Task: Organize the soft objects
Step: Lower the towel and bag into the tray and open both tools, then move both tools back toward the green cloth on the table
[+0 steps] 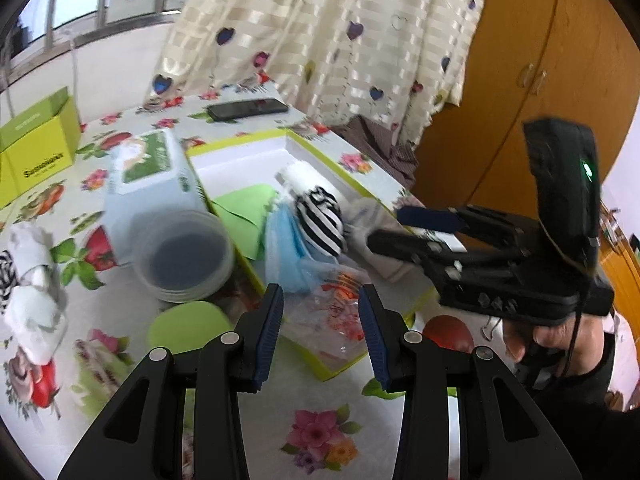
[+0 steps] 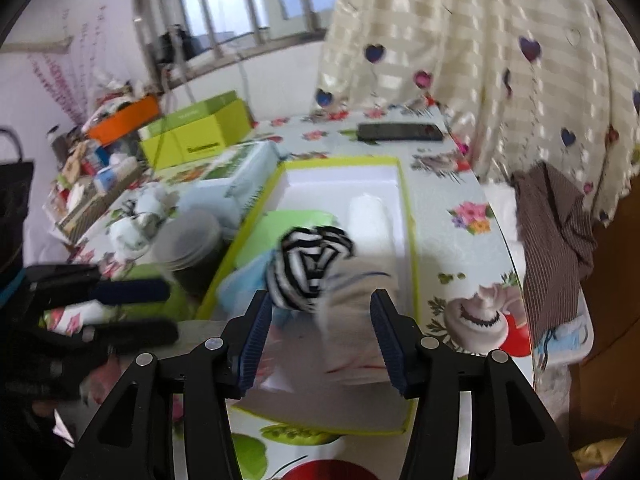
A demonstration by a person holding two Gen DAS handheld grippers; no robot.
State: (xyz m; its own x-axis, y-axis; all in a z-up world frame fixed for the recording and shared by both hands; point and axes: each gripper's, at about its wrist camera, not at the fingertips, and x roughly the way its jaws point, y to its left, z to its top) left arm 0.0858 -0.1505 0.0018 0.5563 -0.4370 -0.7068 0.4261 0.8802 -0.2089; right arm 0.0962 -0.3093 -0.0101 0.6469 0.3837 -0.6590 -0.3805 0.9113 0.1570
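A shallow lime-rimmed white box [image 1: 240,160] [image 2: 340,176] lies on the flowered tablecloth. Inside it are a rolled black-and-white striped sock [image 1: 322,220] [image 2: 304,268], a pale beige sock [image 2: 352,320], a blue soft piece [image 1: 284,248], a green cloth [image 1: 244,212] and a white roll [image 2: 368,216]. My right gripper [image 2: 320,304] [image 1: 384,227] is open over the box's near end; the beige sock lies loose between its jaws and the striped sock is by the left finger. My left gripper [image 1: 320,296] [image 2: 172,310] is open above the box's near corner, over a clear plastic bag [image 1: 340,312].
Left of the box are a tissue box [image 1: 152,172], a clear round tub [image 1: 184,256] and a green lid [image 1: 188,326]. More socks [image 1: 28,280] lie at the far left. A phone [image 1: 248,109] and a lime carton [image 1: 36,148] sit behind. Brown striped cloth [image 2: 556,240] hangs off the table's right edge.
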